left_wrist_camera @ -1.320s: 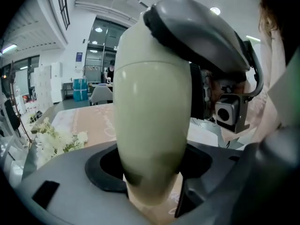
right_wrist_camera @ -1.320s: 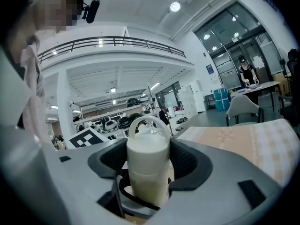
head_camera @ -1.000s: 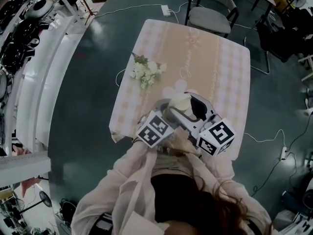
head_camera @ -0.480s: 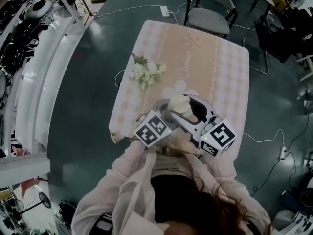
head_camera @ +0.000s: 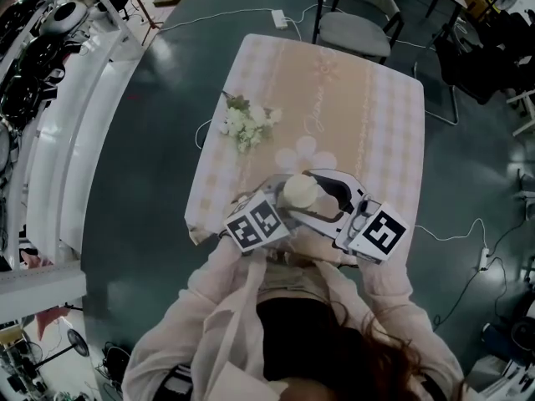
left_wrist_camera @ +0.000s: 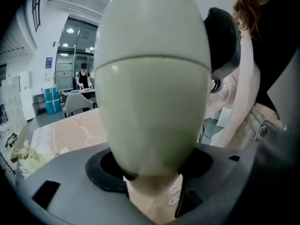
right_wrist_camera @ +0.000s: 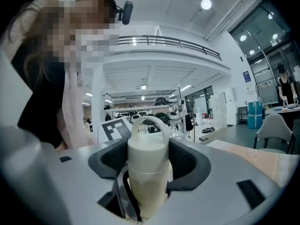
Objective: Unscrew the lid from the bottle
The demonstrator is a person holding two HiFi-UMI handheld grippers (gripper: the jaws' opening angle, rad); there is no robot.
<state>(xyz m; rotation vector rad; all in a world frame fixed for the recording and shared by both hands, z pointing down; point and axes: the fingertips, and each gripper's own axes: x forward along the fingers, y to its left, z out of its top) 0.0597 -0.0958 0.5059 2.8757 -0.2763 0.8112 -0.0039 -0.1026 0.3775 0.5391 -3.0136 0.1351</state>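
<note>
1. Table (head_camera: 368, 115): biggest thing here, under a beige checked cloth, standing on a dark floor (head_camera: 142, 182).
2. Person (head_camera: 276, 307): stands at the near end of the table in a pale pink jacket, a gripper in each hand. Both marker cubes sit just in front of the chest.
3. Chair (head_camera: 355, 27): grey, at the far end of the table, near its edge.
4. Left gripper (left_wrist_camera: 152, 172): comes in from the person's left and points somewhat downward. Its jaws are clamped on the bottle's body, with both dark pads pressed against the narrower lower end.
5. Right gripper (right_wrist_camera: 147, 168): comes in from the other side, held about level. Its jaws are closed on the lid, a ribbed pad tight against each side.
6. Flowers (head_camera: 247, 124): small white bunch lying on the cloth near the table's left edge, well apart from the grippers.
7. Bottle (head_camera: 299, 192): cream-coloured with a rounded body, roughly upright, gripped between the two grippers over the near end of the table. Whether its base touches the cloth I cannot tell.
8. Lid (right_wrist_camera: 147, 151): same cream colour, seated on the bottle, with the seam line showing just below the right pads.
9. Loop handle (right_wrist_camera: 149, 121): arches over the top of the lid, clear of the pads.
</note>
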